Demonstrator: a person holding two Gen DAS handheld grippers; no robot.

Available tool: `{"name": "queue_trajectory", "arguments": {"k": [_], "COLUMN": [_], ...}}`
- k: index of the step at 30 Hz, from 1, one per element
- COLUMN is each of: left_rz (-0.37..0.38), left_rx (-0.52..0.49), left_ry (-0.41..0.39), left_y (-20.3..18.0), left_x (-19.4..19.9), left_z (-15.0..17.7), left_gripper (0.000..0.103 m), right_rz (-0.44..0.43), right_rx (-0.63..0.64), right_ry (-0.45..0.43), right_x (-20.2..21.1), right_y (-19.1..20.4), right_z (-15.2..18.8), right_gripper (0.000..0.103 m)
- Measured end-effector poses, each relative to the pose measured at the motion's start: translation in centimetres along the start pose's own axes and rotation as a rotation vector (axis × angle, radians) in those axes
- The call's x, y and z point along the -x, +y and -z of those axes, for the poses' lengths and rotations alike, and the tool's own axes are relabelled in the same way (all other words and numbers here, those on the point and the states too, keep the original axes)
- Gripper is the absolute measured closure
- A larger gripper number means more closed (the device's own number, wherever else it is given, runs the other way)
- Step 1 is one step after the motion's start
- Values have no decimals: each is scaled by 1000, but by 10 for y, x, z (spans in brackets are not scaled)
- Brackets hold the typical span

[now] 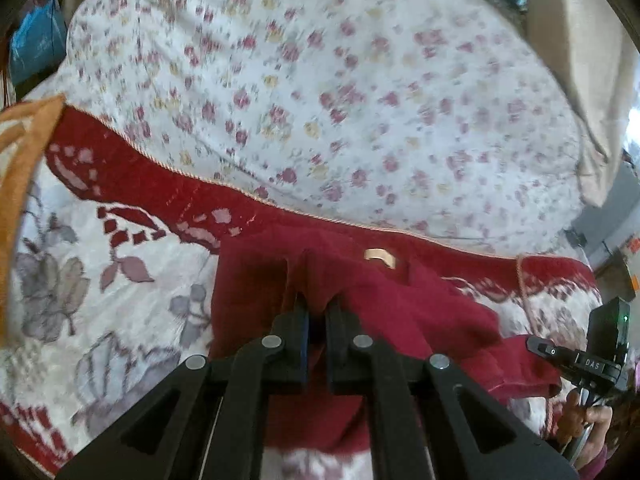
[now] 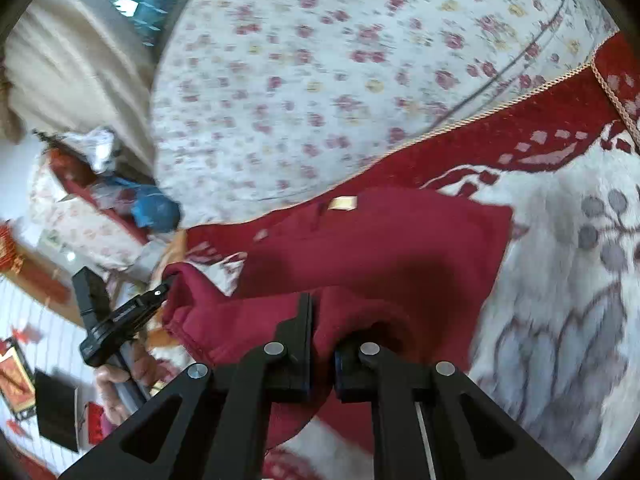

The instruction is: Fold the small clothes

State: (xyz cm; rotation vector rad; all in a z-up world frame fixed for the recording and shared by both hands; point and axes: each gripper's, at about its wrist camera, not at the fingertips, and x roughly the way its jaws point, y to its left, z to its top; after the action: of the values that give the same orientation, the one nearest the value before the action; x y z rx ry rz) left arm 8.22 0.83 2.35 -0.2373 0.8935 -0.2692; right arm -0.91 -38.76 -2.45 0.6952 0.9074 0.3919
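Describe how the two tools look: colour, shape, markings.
Both are matte black. The left tool and right tool have angular linkage arms with round silver rivets and triangular cutouts; blue shows on inner finger faces. The right tool's body bears white "DAS" lettering and a green light.

Left hand-held gripper [image 1: 318, 312] jaws pinched nearly together, clamped on red garment [image 1: 360, 300]. Right hand-held gripper [image 2: 322, 320] likewise clamped on it. Both low, side by side, each bare hand [image 2: 120, 384] gripping its handle.
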Motion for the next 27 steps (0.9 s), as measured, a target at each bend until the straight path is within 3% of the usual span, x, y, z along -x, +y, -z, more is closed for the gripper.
{"name": "queue_trajectory", "arguments": {"k": [5,6,7,8,9,10,11,15,17,20,23,25,27], "left_rz": [-5,-2,2,14,32,57,71,74,35,13,-42,-88,-110], "left_rx": [65,77,102,119,139,167,184,162,126,74,35,2,-1], "left_ry": [52,56,53,48,41,19,-2,-21,-7,27,103,164,194], "left_y": [17,20,25,29,32,38,40,39,33,24,20,21,29], "left_x": [-53,-59,-65,-67,-67,-64,-60,-48,-48,-55,-74,-89,-96], "left_z": [-8,-10,-14,-18,-21,-24,-26,-27,-23,-14,-5,3,10], "left_gripper": [96,94,91,75,51,40,32,31,31,30,30,30,30], "right_rz": [35,36,31,19,3,-13,-15,22,9,51,183,351,421], "right_rx": [-99,-113,-129,-140,-152,-163,-162,-56,44,160,171,175,147], "right_ry": [39,47,50,43,26,-11,-50,-122,-81,-17,13,-12,20], "right_x": [-45,-51,-54,-54,-50,-40,-28,9,8,-19,-61,-89,-110], "right_y": [-36,-42,-47,-49,-50,-51,-51,-35,-13,15,20,7,-11], "right_z": [-28,-31,-36,-39,-41,-44,-45,-43,-36,-31,-40,-51,-58], "right_gripper": [92,90,81,67,60,47,42,42,52,53,53,53,55]}}
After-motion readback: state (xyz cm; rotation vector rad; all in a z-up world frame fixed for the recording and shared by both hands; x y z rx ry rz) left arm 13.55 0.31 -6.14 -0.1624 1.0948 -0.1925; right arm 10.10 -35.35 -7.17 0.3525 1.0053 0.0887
